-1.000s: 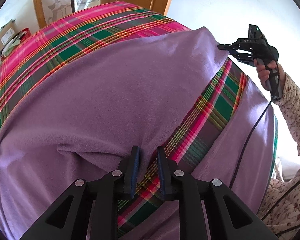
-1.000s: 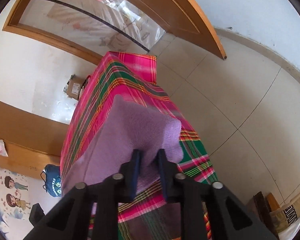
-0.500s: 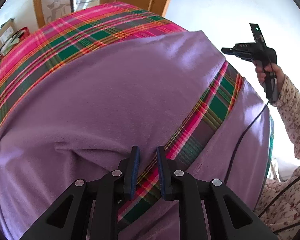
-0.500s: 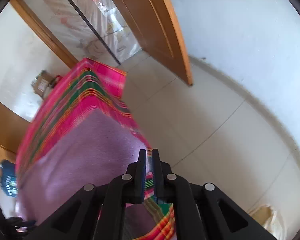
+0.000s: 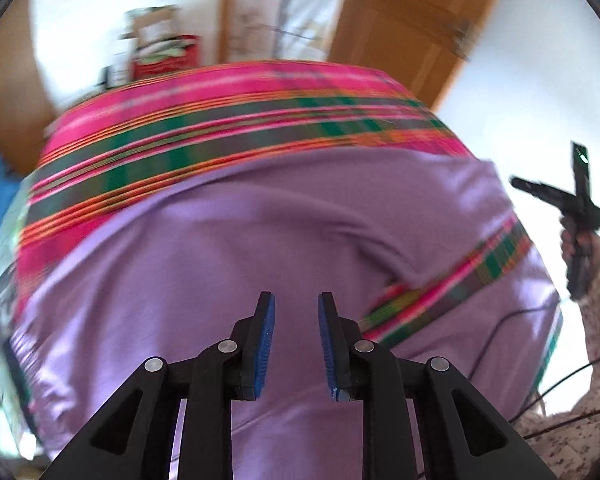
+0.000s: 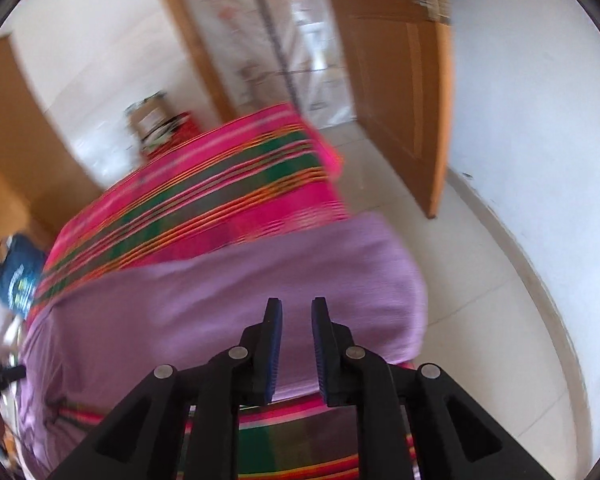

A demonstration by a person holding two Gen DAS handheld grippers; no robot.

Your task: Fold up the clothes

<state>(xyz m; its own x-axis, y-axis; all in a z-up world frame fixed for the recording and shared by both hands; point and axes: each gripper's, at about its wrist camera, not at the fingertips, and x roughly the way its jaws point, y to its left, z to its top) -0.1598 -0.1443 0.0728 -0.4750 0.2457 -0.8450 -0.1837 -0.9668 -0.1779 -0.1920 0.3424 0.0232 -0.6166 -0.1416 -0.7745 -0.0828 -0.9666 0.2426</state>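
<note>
Spread over the plaid-covered tabletop (image 5: 228, 128), soft lilac fleece garment (image 5: 260, 232); left gripper (image 5: 296, 332) and right gripper (image 6: 296, 336) above, jaws narrowly apart, opening, empty. Risk: loose folded edge slipping off the right edge.

Bright daylight, strong motion blur, fisheye bending and dark vignette at the edges.

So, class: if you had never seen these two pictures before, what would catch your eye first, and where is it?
A lilac garment spreads across the middle of a table under a bright pink and green plaid cloth, which shows at the far end. Nearest the camera, the left gripper hangs over the lilac fabric, its fingers opening with nothing between them.
</note>
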